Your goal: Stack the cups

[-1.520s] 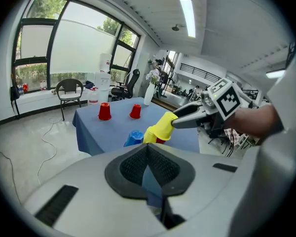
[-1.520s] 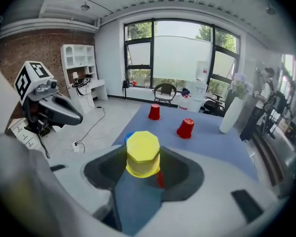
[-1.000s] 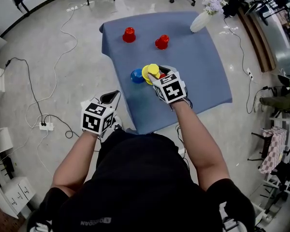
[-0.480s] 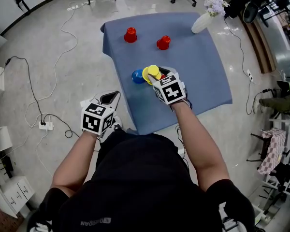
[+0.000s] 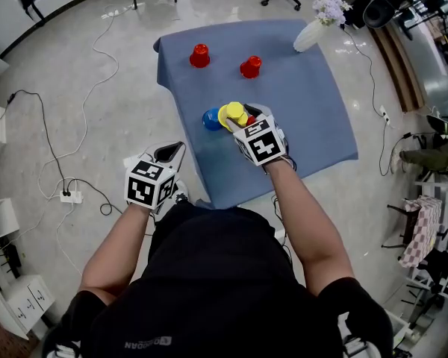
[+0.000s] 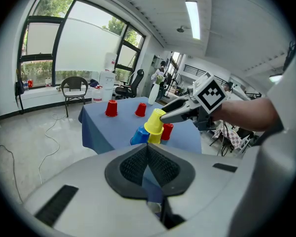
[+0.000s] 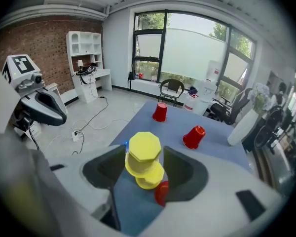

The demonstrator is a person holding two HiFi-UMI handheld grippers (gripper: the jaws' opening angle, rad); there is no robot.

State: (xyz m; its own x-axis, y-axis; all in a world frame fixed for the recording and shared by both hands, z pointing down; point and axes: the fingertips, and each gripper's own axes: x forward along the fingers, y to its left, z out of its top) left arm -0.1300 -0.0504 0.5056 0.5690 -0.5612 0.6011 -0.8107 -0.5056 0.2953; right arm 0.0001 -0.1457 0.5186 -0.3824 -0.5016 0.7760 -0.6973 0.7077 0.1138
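Your right gripper [image 7: 144, 168] has just been opening its jaws wider. The upper yellow cup [image 7: 144, 152] stands between them, bottom up and a little tilted, seated over the lower yellow cup [image 7: 151, 180]. The jaws are spread and seem no longer to squeeze it. The cups have not shifted over the last second.

I judge this to be the release: the yellow pair is stacked near the front of the blue-clothed surface [image 5: 306, 110]. The blue cup [image 5: 210, 118] and the near red cup [image 7: 161, 193] sit just beside the pair. The far-left red cup [image 5: 199, 54] and the far-right red cup [image 5: 250, 66] stand well apart, not yet stacked.

Your left gripper [image 6: 148, 162] is pressed together on nothing, off the surface's near-left corner.

No cup bears a label. The cubes carry only square markers. The print on your shirt is too small to read.
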